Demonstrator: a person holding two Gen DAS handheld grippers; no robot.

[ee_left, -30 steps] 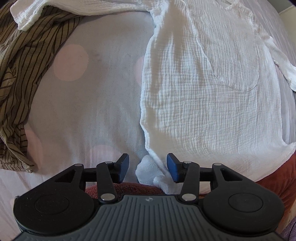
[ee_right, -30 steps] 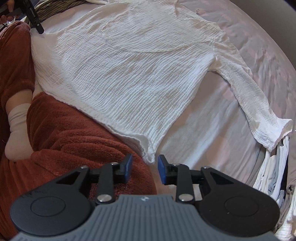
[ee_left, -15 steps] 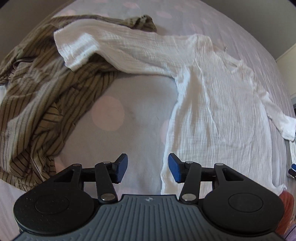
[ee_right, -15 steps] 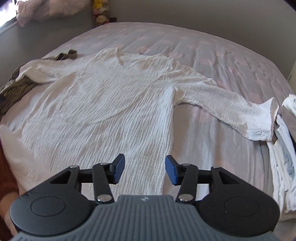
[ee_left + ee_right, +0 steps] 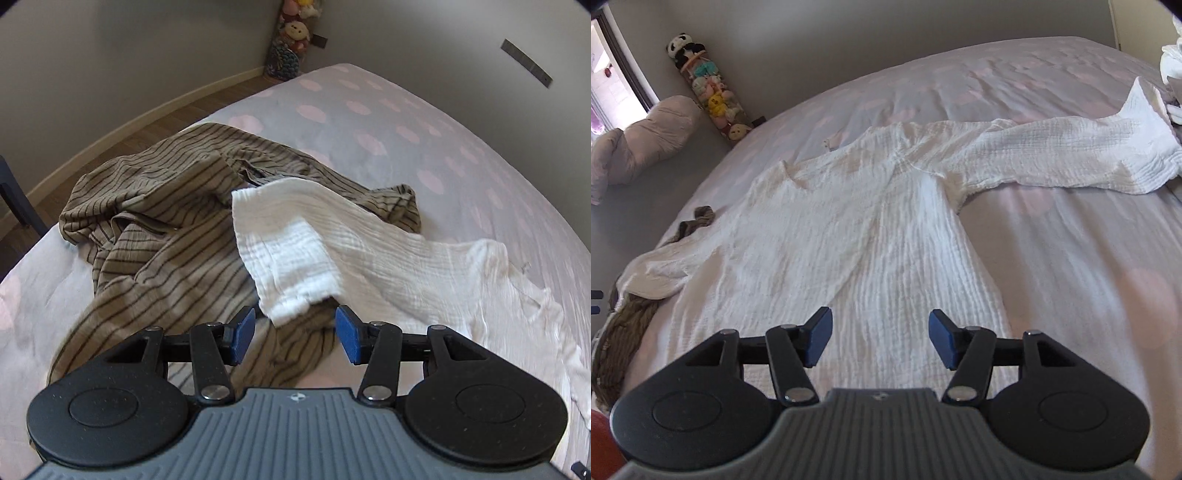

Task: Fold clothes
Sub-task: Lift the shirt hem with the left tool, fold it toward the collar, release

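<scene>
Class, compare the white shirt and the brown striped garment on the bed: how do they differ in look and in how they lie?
The white shirt is plain and crinkled; the brown striped garment has dark stripes. The shirt lies spread flat with sleeves out; the striped garment is bunched in a heap. One white sleeve overlaps it. Both rest on the bed.

Crinkled white cloth shirt (image 5: 886, 236); striped brown woven garment (image 5: 155, 221).

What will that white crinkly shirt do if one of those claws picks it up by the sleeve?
The white shirt would probably droop: its sleeve already drapes limply over the striped garment. It looks thin and gauzy, so likely light. The crinkled weave should give the left gripper decent grip, though the striped cloth underneath might get dragged along.
</scene>
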